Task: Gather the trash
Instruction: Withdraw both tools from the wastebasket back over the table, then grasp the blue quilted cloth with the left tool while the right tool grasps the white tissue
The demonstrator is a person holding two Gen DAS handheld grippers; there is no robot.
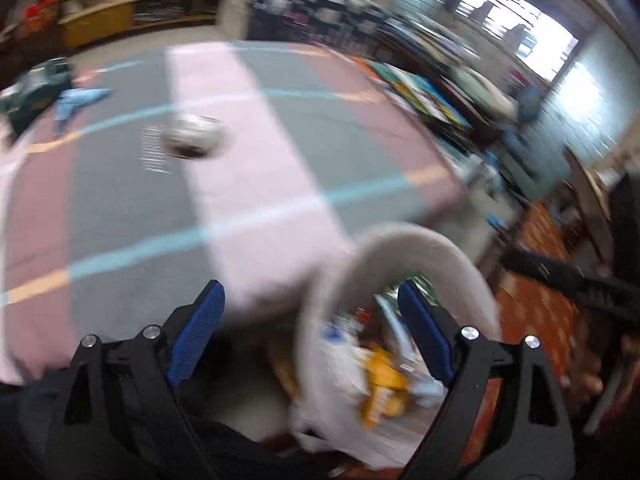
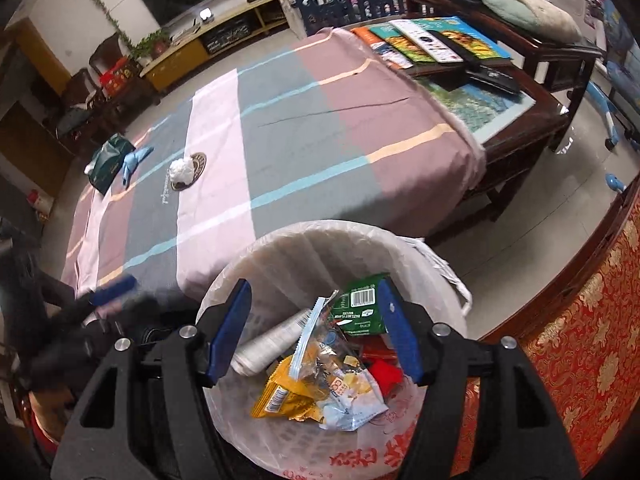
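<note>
While hanging over the lined bin, with nothing between the pads:

Trash in bin: yellow snack wrapper (image 2: 288, 396), clear snack bag (image 2: 340, 380), green carton (image 2: 360, 308), white cup (image 2: 272, 344) and a red scrap (image 2: 385, 374), all lying loose inside the trash bin (image 2: 436, 264), below the rim.

Trash not yet collected: crumpled white tissue (image 2: 181, 170) on a dark round coaster (image 2: 196, 164), blue glove (image 2: 134, 162) and green packet (image 2: 108, 160) just beside each other, all well apart from the bin, toward the far left of the bench (image 2: 304, 120).

Right tongs (image 2: 314, 330): released, blue pads spread wide, straddling the bin's contents from above without pressing any of them.

Left tongs (image 1: 310, 334): released too, pads apart, empty; view badly smeared, bin rim crossing between the pads, tissue (image 1: 194, 136) visible beyond.

Step in hand, as judged: drop finished at the bin, next piece to be fetched.

How to do it well: lift clear of the liner before swinging away, so as not to snag the thin plastic; approach the tissue from above, pads either side, close gently; avoid dragging the coaster along with it.

Risk: striped cloth bunching if pads scrape it.
</note>
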